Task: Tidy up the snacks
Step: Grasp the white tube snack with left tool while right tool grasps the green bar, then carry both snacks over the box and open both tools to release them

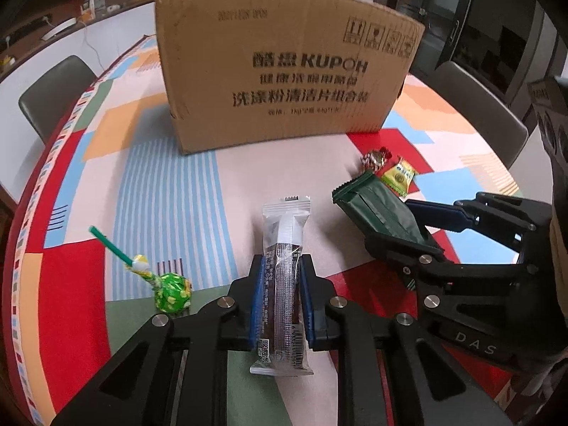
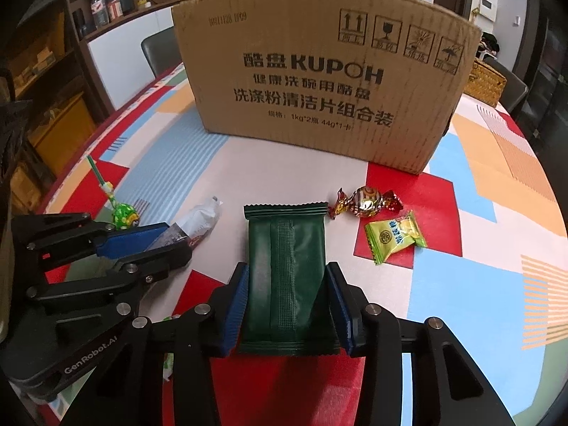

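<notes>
- Your left gripper [image 1: 282, 294] pinches a silver-and-brown snack bar [image 1: 284, 284] between its blue pads, low over the table's near edge.
- Your right gripper [image 2: 289, 305] pinches a dark green packet [image 2: 287, 269] the same way, beside it.
- The cardboard box [image 2: 319, 78] stands toward the table's far edge; its inside is hidden.
- Judged progress: two snacks gripped, none visibly boxed.
- Left on the tablecloth [image 2: 461, 284]: a green lollipop [image 1: 172, 293] near the left edge, a foil candy [image 2: 367, 200] and a yellow-green sachet [image 2: 396, 236] right of centre.
</notes>
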### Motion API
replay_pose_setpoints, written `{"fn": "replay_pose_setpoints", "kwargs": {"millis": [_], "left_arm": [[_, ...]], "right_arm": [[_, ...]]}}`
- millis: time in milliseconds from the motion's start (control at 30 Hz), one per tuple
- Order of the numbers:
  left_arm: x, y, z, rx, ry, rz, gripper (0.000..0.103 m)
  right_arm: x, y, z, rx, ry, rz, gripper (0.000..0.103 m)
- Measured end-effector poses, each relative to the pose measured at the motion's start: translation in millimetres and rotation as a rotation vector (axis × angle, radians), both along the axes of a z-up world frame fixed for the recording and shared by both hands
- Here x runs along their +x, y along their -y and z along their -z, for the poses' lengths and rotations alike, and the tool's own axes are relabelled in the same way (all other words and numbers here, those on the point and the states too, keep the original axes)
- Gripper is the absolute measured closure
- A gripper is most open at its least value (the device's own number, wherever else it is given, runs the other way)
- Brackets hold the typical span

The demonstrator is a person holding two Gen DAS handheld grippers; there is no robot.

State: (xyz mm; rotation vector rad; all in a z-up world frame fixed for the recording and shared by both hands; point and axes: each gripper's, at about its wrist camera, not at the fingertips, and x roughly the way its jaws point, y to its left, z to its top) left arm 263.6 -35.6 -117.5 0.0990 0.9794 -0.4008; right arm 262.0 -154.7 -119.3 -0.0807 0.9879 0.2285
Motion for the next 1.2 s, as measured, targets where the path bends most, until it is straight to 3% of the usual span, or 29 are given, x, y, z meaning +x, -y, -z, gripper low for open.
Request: {"fn": "replay_pose_setpoints", "kwargs": {"millis": [467, 867, 1200], "left_arm": [[-14.6, -9.4, -62.3, -0.052, 0.149, -0.050, 0.083], [-16.6, -8.3, -127.5, -0.099, 0.304, -0.043, 0.083], [1.1, -4.8, -172.6, -0.123, 0.398, -0.041, 0.083]], "right_arm": [[-13.4, 7.6, -45.1, 0.035, 0.105, 0.032, 0.059], [-21.5, 14.5, -115.9, 0.063, 0.292, 0.058, 0.059], [-9.1, 18.3, -157.8, 0.072, 0.399, 0.069, 0.059]]}}
